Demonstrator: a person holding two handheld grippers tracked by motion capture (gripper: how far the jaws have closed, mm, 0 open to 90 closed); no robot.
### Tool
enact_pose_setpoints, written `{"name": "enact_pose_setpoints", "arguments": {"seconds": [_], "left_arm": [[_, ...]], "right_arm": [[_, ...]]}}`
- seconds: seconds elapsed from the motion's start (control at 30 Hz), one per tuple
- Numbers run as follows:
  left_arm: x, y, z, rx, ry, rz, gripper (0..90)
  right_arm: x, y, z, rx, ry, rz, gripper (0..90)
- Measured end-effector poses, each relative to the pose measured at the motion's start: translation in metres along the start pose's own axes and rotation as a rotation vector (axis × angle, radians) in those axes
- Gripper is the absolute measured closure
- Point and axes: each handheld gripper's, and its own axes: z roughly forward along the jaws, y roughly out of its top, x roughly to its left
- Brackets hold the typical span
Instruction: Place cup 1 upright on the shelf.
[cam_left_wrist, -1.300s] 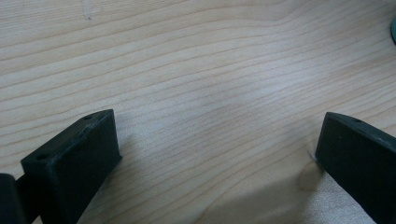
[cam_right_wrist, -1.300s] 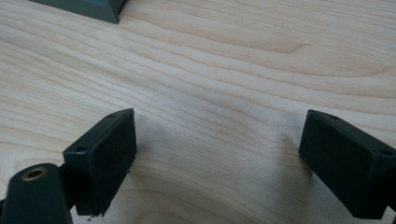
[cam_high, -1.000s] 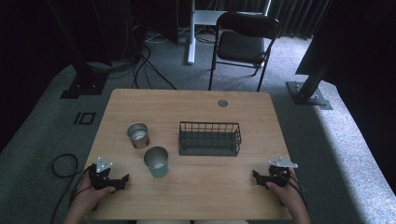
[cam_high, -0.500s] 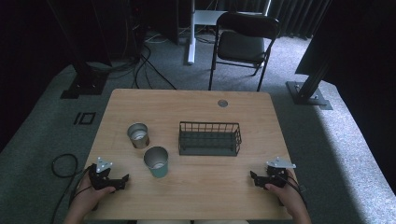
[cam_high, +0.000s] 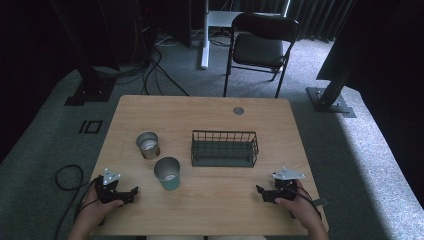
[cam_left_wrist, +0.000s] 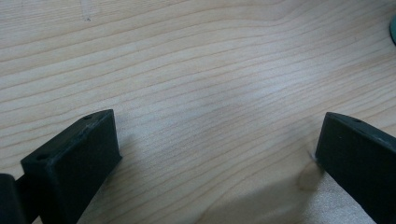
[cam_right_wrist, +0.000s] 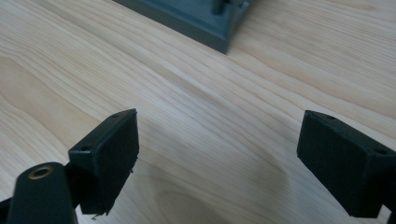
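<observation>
Now, left gripper (cam_high: 131, 192) low on table (cam_high: 210, 107) at 7 o'clock, jaws wide apart, nothing between. Right gripper (cam_high: 260, 191) at 5 o'clock, jaws wide apart too, nothing held. Green cup (cam_high: 167, 173) upright, just at 2 o'clock from left gripper, not touching. Silver tin (cam_high: 148, 145) near cup. Wire basket (cam_high: 224, 148) in middle, well apart from right gripper.

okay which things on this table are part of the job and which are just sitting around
Likely part of the job:
left tool, open
right tool, open
teal cup
metal can
wire basket

Just around:
folding chair
floor cables
round grommet in the table
</observation>
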Motion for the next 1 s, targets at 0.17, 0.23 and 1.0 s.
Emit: {"name": "enact_pose_setpoints", "arguments": {"seconds": [0.17,0.23,1.0], "left_arm": [[0.000,0.000,0.000,0.001,0.000,0.000,0.2],[0.000,0.000,0.000,0.001,0.000,0.001,0.2],[0.000,0.000,0.000,0.000,0.000,0.001,0.2]], "right_arm": [[0.008,0.005,0.003,-0.054,0.024,-0.003,12.6],[0.011,0.008,0.004,-0.073,0.037,-0.011,12.6],[0.059,0.042,0.031,-0.109,0.209,-0.131,12.9]]}}
